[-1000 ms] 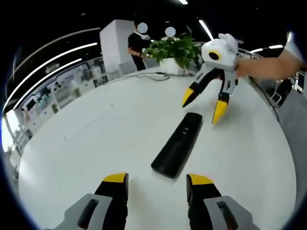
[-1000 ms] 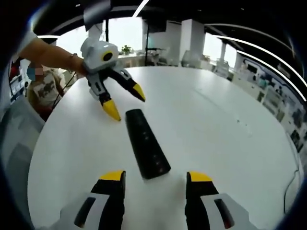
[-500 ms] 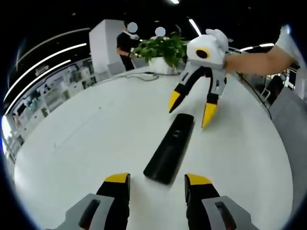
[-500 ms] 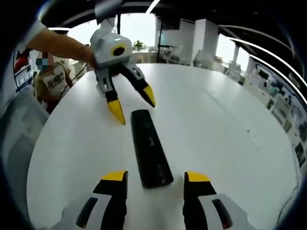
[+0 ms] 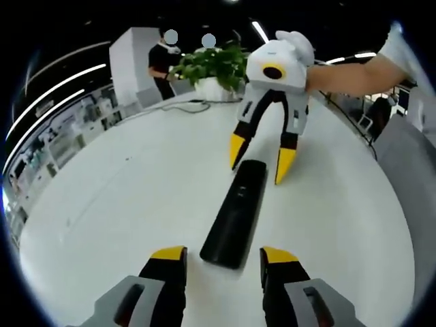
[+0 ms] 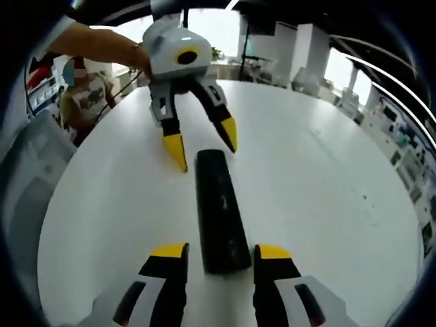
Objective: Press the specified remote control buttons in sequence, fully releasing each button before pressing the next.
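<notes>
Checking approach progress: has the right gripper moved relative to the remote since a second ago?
Yes. The right gripper has closed toward the remote, its jaws now straddling the remote's far end.

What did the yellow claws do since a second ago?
Both grippers closed in on the remote from opposite ends: the right gripper now straddles its far end, and the left gripper sits nearer its near end. Nothing was grabbed. Both stayed open, and the remote stayed flat on the white table.
</notes>
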The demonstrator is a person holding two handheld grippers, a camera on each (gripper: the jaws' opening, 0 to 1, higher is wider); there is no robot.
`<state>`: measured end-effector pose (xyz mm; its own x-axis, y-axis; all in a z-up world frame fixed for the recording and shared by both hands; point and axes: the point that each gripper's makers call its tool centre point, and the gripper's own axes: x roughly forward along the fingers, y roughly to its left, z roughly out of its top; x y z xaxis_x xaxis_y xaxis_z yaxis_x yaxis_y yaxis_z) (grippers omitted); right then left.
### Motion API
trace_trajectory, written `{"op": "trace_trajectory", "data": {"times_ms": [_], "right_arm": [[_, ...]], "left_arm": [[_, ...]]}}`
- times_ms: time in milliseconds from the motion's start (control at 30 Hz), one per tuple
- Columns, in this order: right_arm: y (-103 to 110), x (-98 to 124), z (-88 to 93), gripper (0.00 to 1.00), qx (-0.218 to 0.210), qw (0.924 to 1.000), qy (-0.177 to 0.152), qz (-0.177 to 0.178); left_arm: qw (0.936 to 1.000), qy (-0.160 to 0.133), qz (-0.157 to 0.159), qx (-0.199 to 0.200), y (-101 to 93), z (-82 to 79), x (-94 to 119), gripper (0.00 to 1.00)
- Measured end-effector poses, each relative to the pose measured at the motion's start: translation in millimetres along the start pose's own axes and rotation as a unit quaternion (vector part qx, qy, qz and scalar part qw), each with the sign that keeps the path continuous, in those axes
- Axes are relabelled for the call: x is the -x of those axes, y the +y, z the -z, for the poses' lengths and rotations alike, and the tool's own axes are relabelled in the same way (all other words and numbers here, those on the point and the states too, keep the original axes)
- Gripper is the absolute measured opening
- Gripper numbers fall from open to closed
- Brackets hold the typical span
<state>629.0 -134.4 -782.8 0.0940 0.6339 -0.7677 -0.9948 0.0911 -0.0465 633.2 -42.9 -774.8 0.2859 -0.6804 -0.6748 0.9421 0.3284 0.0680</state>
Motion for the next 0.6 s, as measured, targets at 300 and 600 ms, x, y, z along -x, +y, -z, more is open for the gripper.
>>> {"op": "trace_trajectory", "data": {"times_ms": [300,600], "right_arm": [[-0.5,-1.0,-1.9,0.29,0.012,0.9998,0.013,-0.008],[-1.6,-2.6,-1.2,0.22,0.016,0.9995,0.023,-0.017]], "left_arm": [[0.999,0.017,0.032,-0.026,-6.6,-2.0,-4.0,0.34],[0.9984,0.03,0.046,-0.015,-5.5,-1.3,-6.3,0.34]]}}
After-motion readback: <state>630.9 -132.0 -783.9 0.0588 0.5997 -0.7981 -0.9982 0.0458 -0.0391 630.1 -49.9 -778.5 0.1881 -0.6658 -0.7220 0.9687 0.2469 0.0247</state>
